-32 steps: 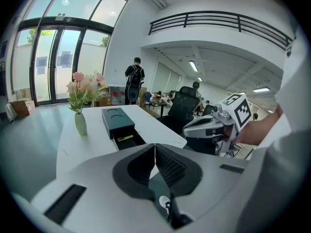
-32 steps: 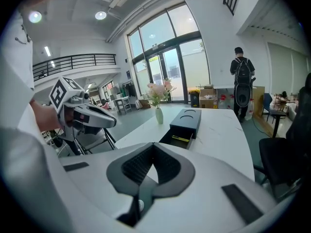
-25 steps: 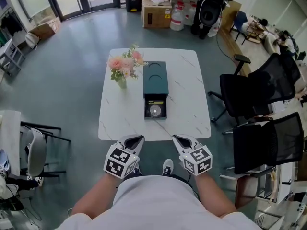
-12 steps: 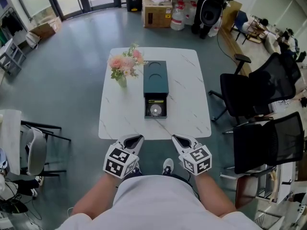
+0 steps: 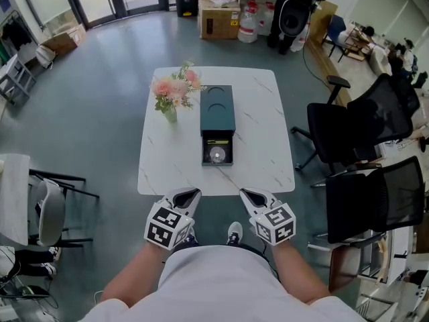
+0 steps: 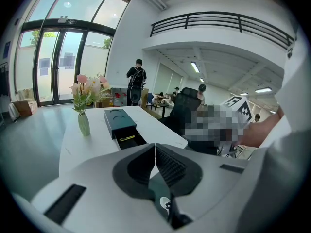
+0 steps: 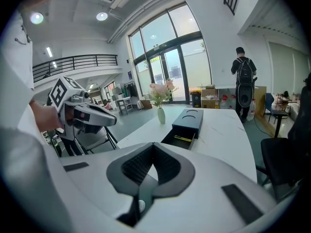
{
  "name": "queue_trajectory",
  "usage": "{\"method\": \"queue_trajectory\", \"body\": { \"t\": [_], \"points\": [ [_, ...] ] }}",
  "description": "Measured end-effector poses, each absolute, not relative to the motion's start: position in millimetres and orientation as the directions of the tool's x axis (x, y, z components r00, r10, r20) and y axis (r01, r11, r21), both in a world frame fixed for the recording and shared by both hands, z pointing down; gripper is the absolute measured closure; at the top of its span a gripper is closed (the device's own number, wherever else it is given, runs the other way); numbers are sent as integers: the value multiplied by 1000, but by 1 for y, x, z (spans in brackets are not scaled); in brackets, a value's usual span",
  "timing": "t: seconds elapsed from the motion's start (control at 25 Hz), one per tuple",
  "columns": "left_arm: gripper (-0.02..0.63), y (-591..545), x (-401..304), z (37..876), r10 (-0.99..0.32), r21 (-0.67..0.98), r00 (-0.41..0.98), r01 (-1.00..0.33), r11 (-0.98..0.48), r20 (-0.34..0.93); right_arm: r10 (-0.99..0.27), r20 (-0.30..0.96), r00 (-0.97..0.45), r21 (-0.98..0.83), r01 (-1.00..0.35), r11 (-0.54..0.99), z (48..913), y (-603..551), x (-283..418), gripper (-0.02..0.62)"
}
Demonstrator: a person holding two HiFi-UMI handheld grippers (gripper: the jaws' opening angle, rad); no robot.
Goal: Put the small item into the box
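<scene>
Left gripper (image 5: 190, 194) and right gripper (image 5: 250, 194): jaws pressed together, empty. Advisable: spread jaws before reaching the box (image 5: 217, 113).

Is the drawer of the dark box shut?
No, the drawer stands pulled out of the box, its inside showing.

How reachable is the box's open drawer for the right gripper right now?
Probably yes: only bare tabletop lies between the right gripper and the open drawer. Its fingers are shut and empty, short of the table's near edge.
</scene>
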State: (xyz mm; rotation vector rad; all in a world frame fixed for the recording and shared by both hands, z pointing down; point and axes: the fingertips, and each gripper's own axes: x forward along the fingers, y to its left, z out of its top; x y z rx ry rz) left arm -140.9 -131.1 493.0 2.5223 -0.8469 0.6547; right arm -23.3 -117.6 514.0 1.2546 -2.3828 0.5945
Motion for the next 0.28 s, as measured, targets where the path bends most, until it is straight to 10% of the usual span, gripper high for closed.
{"method": "queue_trajectory", "body": {
  "t": [0.28],
  "points": [
    [590,-130,-142,494,-451,219,709,-637,-739,542,-676,515,-528,-187,-838,512,515,-118,-24,580]
  ]
}}
